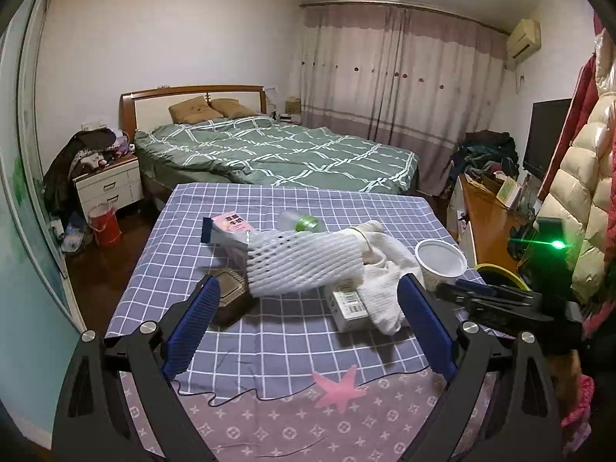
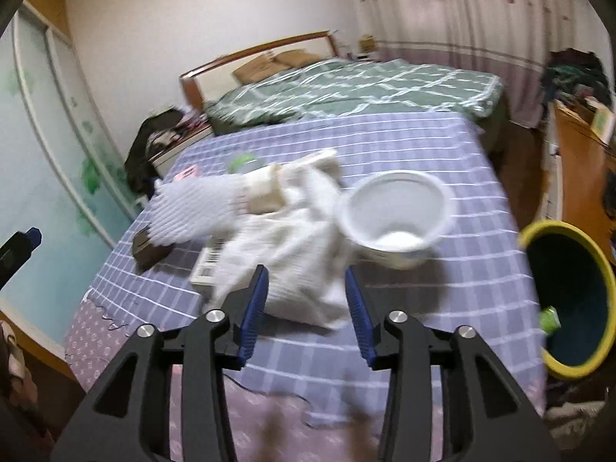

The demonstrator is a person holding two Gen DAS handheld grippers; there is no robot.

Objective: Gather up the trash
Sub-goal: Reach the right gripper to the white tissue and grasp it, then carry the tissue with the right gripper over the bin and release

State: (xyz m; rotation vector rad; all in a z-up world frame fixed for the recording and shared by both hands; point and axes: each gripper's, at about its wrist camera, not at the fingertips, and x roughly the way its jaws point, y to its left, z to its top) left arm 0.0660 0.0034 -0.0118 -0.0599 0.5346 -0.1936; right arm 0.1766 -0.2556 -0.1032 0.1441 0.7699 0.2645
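A pile of trash lies on the checked table cover (image 1: 292, 338): a white foam net (image 1: 304, 265), a crumpled white cloth (image 1: 389, 281), a white plastic cup (image 1: 441, 260), a pink carton (image 1: 231, 231), a clear bottle with a green label (image 1: 302, 223), a brown box (image 1: 231, 300) and a barcoded box (image 1: 348, 304). My left gripper (image 1: 310, 281) is open and wide, short of the foam net, holding nothing. My right gripper (image 2: 305, 271) is open at half width in front of the cloth (image 2: 292, 254), left of the cup (image 2: 396, 215), and its pads touch nothing.
A yellow-rimmed dark bin (image 2: 569, 296) stands off the table's right edge, with a green scrap (image 2: 548, 319) inside. A green bed (image 1: 277, 154) lies behind the table. A nightstand (image 1: 107, 184) and red bucket (image 1: 104, 223) are at the left, and a wooden desk (image 1: 489, 211) and hanging coats (image 1: 589, 177) at the right.
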